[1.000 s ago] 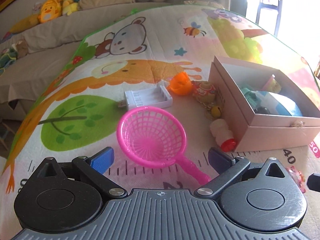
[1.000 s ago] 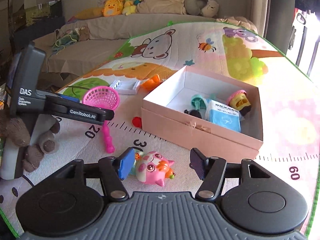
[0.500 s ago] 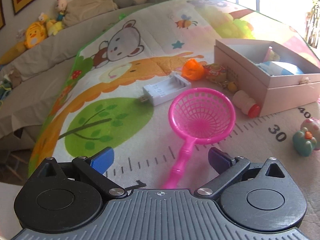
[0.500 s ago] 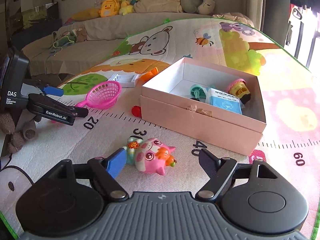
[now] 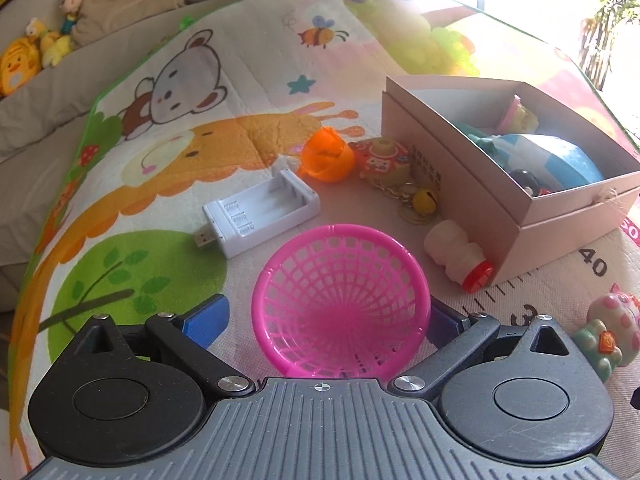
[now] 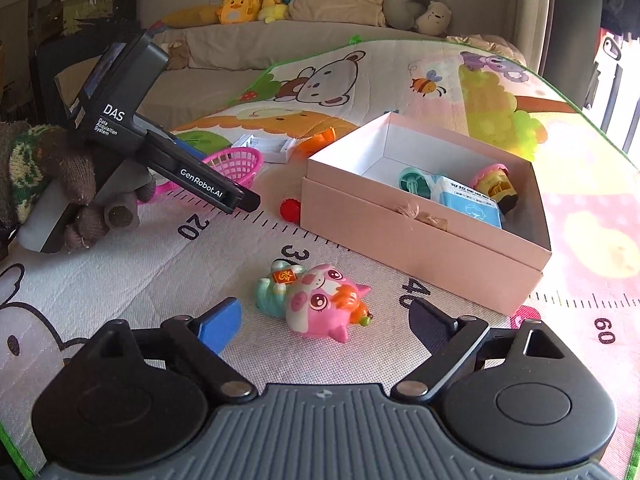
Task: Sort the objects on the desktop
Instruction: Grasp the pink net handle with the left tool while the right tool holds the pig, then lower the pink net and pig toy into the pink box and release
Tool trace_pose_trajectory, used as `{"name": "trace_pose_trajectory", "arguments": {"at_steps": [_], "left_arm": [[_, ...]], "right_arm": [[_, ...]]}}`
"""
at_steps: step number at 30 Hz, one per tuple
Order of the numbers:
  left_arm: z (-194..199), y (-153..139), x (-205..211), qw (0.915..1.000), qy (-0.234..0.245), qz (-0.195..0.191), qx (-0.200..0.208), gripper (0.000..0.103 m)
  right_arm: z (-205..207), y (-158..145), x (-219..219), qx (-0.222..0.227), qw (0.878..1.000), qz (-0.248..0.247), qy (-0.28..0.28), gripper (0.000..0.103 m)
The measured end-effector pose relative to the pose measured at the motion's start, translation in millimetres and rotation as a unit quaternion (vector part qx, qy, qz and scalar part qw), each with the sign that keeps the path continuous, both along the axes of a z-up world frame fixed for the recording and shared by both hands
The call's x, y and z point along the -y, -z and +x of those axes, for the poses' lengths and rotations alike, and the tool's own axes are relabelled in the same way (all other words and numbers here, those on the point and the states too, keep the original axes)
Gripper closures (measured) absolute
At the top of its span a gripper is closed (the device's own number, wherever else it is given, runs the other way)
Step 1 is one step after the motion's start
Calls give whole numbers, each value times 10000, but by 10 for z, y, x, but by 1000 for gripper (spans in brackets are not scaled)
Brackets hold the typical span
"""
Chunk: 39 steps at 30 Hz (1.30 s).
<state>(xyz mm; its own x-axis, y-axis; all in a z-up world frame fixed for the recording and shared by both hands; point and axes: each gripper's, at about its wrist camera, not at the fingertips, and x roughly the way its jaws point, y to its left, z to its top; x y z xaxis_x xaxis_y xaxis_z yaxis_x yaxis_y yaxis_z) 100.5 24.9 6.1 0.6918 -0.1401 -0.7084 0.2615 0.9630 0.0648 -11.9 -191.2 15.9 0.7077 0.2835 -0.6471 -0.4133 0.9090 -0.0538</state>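
Where the play mat [image 5: 248,80] with cartoon animals is spread, a grey sofa [image 6: 248,48] with plush toys is seen behind it. One pink box [image 6: 420,216], one pink scoop net [image 5: 340,300], one white battery charger [image 5: 262,212], one orange cup [image 5: 328,154], one small white bottle [image 5: 456,256] and one cat figurine [image 6: 316,304] are counted. The left gripper [image 5: 326,322] is spread wide around the net's bowl; contact cannot be told. The right gripper [image 6: 324,322] is held wide open, empty, just short of the figurine. A keychain toy [image 5: 384,160] beside the box is shown only in the left view; the gloved left hand [image 6: 92,196] only in the right.
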Motion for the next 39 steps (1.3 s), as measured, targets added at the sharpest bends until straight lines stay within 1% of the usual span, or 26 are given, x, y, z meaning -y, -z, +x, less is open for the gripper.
{"name": "trace_pose_trajectory", "arguments": {"at_steps": [1,2,5,8,10,11,13,14,16,19,21,23,25,28,29,31,33,35,37,39], "left_arm": [[-23,3,-12,10000,-32,-40,-28,19],[-50,0,-27,9999,-87,-108,-52,21],[-155,-23,-41,9995,-239,-171,-86,22],[-326,-62,14,9995,-252,-161,-66,22],[-454,-89,39,9995,-208,-218,-55,22],[-542,-109,53,9995,-167,-265,-40,22],[-691,-138,74,9994,-72,-346,-12,22],[-756,-143,87,9993,-23,-372,-21,22],[-884,-139,120,9991,86,-407,-72,22],[-1056,-167,162,9984,282,-459,-167,22],[-1156,-230,193,9979,407,-476,-146,22],[-1228,-356,238,9976,489,-500,5,22],[-1241,-547,296,9965,547,-558,288,22],[-1161,-863,404,9929,557,-640,831,22],[-1109,-949,440,9915,561,-687,953,22],[-958,-1110,523,9894,582,-738,1106,22],[-766,-1242,595,9885,562,-712,1212,22],[-528,-1357,667,9884,512,-700,1244,22],[-248,-1423,747,9894,445,-775,1142,22],[13,-1430,834,9902,407,-900,986,22]], "right_arm": [[40,12,-2,-41,10000,22,14,12],[81,28,-6,-99,9999,42,23,12],[164,83,-46,-219,9997,94,21,12],[186,101,-120,-166,9998,86,-52,12],[193,103,-166,-136,9999,37,-72,12],[202,104,-186,-143,9999,-3,-77,13],[218,109,-206,-226,9997,-96,-72,24],[229,113,-205,-310,9994,-142,-69,32],[213,87,-176,-395,9991,-118,-66,33],[91,7,-114,-424,9989,-146,-132,35],[-43,-93,-52,-425,9987,-152,-253,36],[-169,-229,26,-354,9986,-117,-362,36],[-287,-468,155,-113,9994,11,-331,36],[-358,-883,403,397,9986,351,-17,36],[-369,-1023,487,586,9971,478,101,36],[-367,-1251,618,947,9931,621,315,36],[-322,-1416,733,1217,9888,688,516,36],[-244,-1528,824,1411,9846,710,749,36],[-166,-1582,900,1520,9816,744,885,36],[-84,-1589,971,1573,9797,805,950,36]]}}
